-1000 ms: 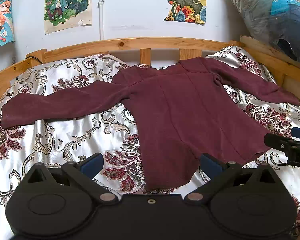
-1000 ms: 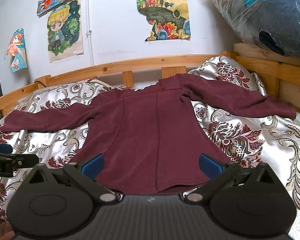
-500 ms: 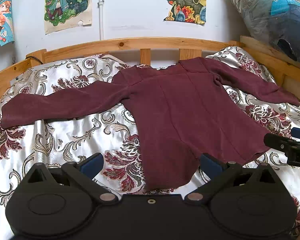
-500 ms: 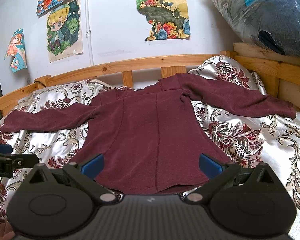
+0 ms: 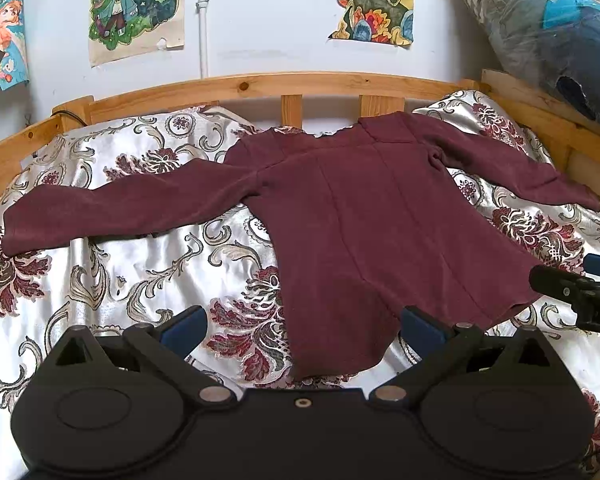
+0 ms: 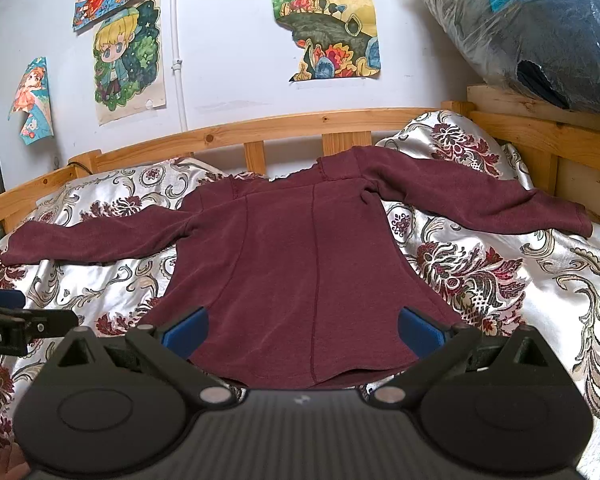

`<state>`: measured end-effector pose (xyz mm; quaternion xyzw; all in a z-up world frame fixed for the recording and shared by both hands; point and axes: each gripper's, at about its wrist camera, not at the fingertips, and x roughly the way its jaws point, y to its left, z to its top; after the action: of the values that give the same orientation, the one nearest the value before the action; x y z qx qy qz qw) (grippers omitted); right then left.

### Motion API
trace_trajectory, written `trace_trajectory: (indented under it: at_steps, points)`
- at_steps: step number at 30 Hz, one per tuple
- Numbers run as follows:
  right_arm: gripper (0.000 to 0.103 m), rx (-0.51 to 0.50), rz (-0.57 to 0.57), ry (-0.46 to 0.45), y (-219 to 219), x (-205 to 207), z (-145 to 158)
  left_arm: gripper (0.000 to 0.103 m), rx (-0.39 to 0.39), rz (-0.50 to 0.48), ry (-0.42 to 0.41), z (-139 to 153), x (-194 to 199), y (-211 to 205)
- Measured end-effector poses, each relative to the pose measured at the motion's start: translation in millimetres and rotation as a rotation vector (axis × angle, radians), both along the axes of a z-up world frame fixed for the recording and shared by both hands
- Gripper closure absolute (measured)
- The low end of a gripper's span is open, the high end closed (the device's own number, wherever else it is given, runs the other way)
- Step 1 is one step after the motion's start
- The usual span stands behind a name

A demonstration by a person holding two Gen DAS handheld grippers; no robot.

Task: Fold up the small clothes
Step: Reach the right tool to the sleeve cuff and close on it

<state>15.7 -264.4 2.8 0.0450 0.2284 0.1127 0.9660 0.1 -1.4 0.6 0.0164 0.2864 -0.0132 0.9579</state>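
Note:
A maroon long-sleeved top (image 5: pixel 360 224) lies flat on the bed, hem toward me, both sleeves spread out to the sides. It also shows in the right wrist view (image 6: pixel 300 264). My left gripper (image 5: pixel 302 330) is open and empty, hovering just before the hem's left corner. My right gripper (image 6: pixel 302 330) is open and empty, hovering over the middle of the hem. The right gripper's tip shows at the right edge of the left wrist view (image 5: pixel 572 292). The left gripper's tip shows at the left edge of the right wrist view (image 6: pixel 24 326).
The bed has a silver floral bedspread (image 5: pixel 140 272) and a wooden rail (image 5: pixel 260 88) along the far side and both ends. A plastic-wrapped bundle (image 6: pixel 540 28) sits on the right rail. Posters hang on the white wall.

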Motion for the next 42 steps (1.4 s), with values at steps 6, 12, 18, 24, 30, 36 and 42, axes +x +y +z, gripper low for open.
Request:
trace_trajectory:
  at_steps: [6,12,18,24,30,36,42]
  points:
    - [0.000,-0.002,-0.001,0.001,0,1,-1,0.001,-0.002,0.013,0.026,-4,4,3]
    - [0.000,0.029,-0.047,0.061,-2,10,-1,0.001,0.011,0.051,0.059,-4,15,8]
    - [0.000,0.016,-0.181,0.160,-15,39,-4,0.001,0.019,0.067,0.097,12,44,9]
    - [0.000,-0.031,-0.224,0.157,-27,64,0,0.001,0.111,0.018,0.130,27,71,-8]
    - [0.000,-0.037,-0.267,0.160,-45,98,4,0.001,0.113,0.027,0.117,27,98,-25]
    - [0.000,-0.046,-0.370,0.105,-76,131,7,0.001,0.037,0.045,0.159,9,112,-33]
    - [0.000,0.026,-0.543,0.040,-114,172,7,0.001,0.006,0.076,0.174,-5,130,-40]
